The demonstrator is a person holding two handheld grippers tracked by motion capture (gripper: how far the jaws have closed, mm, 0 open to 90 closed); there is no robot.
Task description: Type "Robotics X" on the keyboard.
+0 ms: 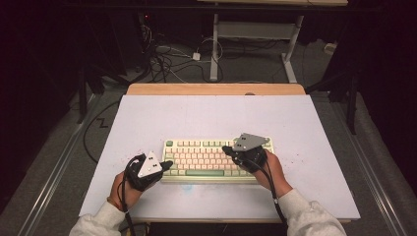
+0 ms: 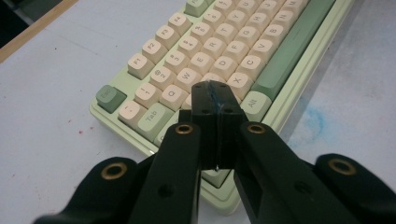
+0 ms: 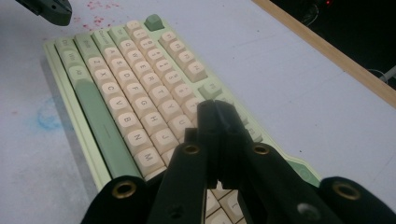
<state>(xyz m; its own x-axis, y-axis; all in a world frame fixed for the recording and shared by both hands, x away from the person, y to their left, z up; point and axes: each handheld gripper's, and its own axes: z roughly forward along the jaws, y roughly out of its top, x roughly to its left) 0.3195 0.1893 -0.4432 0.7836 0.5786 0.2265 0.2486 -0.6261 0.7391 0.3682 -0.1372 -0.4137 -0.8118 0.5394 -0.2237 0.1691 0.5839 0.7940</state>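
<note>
A pale green keyboard (image 1: 199, 158) with cream keys lies in the middle of the white table top. My left gripper (image 1: 167, 164) is shut with nothing in it, its tips over the keyboard's left end. In the left gripper view the closed jaws of the left gripper (image 2: 214, 88) hover above the keys near the left edge of the keyboard (image 2: 261, 42). My right gripper (image 1: 226, 148) is shut and empty, tips over the right half of the keys. In the right gripper view the right gripper (image 3: 214, 108) sits above the keyboard (image 3: 116, 98), with the left gripper's tip (image 3: 49, 9) at top left.
The white table top (image 1: 216, 115) has a wooden strip (image 1: 216, 89) along its far edge. Faint red and blue stains (image 3: 46, 114) mark the surface near the keyboard. Beyond the table are cables (image 1: 167, 56) and a desk frame (image 1: 290, 54) on the floor.
</note>
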